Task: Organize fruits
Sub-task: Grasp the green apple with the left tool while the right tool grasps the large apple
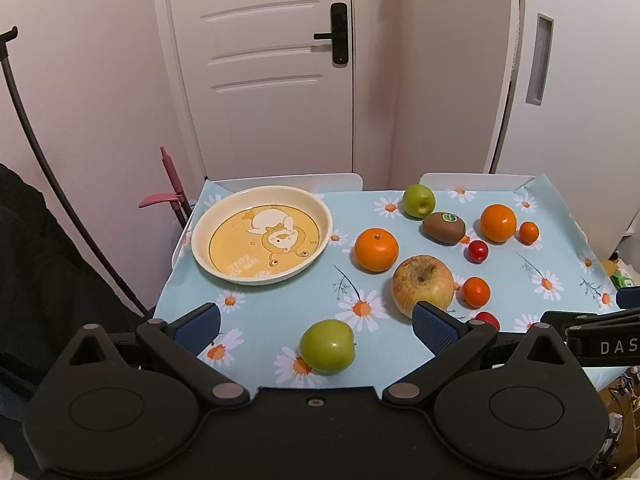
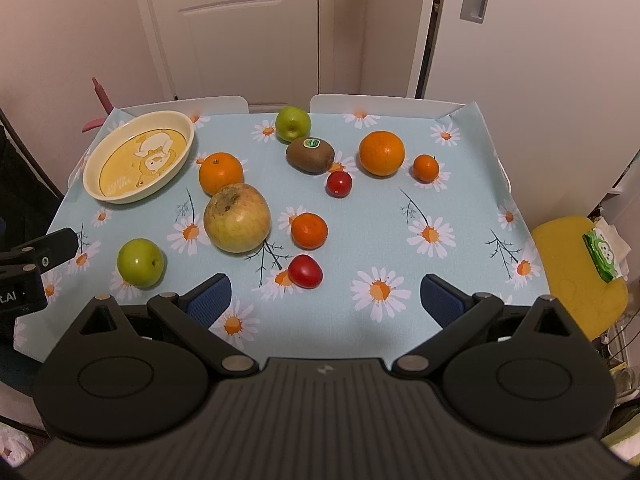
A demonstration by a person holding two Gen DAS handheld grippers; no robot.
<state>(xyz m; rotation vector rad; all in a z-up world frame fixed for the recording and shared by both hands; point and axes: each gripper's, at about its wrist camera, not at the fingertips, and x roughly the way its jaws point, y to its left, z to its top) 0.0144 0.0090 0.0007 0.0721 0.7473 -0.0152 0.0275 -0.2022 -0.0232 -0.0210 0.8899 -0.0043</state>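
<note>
Fruits: ten pieces, all loose on the daisy-print tablecloth [image 2: 400, 200]; none in the cream bear-print plate [image 2: 96, 184], which stands empty at the far left corner.

- Green apple [image 2: 140, 263], near left, in front of my left gripper [image 1: 316, 326].
- Large yellow-red apple [image 2: 237, 218], centre, touching or just beside an orange [image 2: 221, 172].
- Second green apple [image 2: 293, 123], far edge, just behind a stickered kiwi [image 2: 310, 155].
- Larger orange [image 2: 381, 153], far right, with a small mandarin [image 2: 425, 167] beside it.
- Mandarin [image 2: 309, 230], centre.
- Two small red fruits, one past the kiwi [image 2: 339, 183], one nearest my right gripper [image 2: 326, 300] at [image 2: 305, 271].

Both grippers: jaws spread wide, holding nothing.

Progress, as I judge it: nothing sorted yet; all ten pieces left to move.
</note>
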